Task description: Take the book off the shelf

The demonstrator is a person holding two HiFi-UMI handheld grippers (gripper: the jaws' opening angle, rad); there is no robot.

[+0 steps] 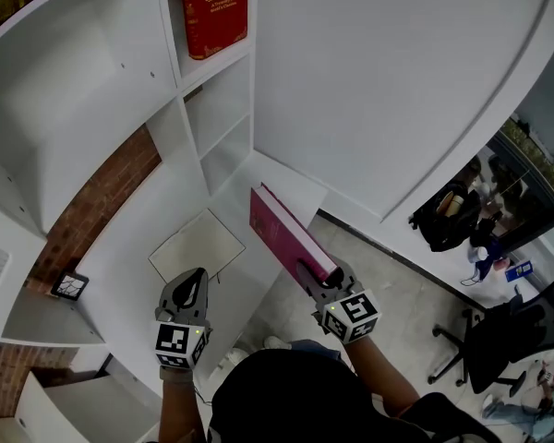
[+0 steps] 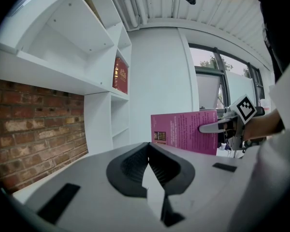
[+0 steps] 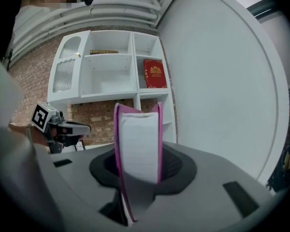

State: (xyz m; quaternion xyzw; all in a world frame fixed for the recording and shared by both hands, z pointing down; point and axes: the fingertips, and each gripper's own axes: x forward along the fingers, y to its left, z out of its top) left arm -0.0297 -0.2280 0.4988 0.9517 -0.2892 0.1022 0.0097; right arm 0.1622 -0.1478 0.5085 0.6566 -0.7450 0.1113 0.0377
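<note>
A pink book (image 1: 289, 236) stands on edge in the air, clear of the white shelf unit (image 1: 180, 109), and my right gripper (image 1: 325, 280) is shut on its near end. In the right gripper view the pink book (image 3: 137, 144) fills the gap between the jaws, page edge toward the camera. From the left gripper view the pink cover (image 2: 183, 132) shows side-on, with the right gripper (image 2: 217, 126) clamped on it. My left gripper (image 1: 193, 284) hovers over the white counter, shut and holding nothing (image 2: 148, 149). A red book (image 1: 214, 9) stands upright in a shelf compartment.
A white sheet (image 1: 197, 245) lies on the counter (image 1: 120, 275) ahead of the left gripper. A small dark-framed square (image 1: 69, 286) sits by the brick wall (image 1: 97, 206). A curved white panel (image 1: 397, 90) rises at right. Beyond it are a black bag (image 1: 443, 215) and an office chair (image 1: 499, 340).
</note>
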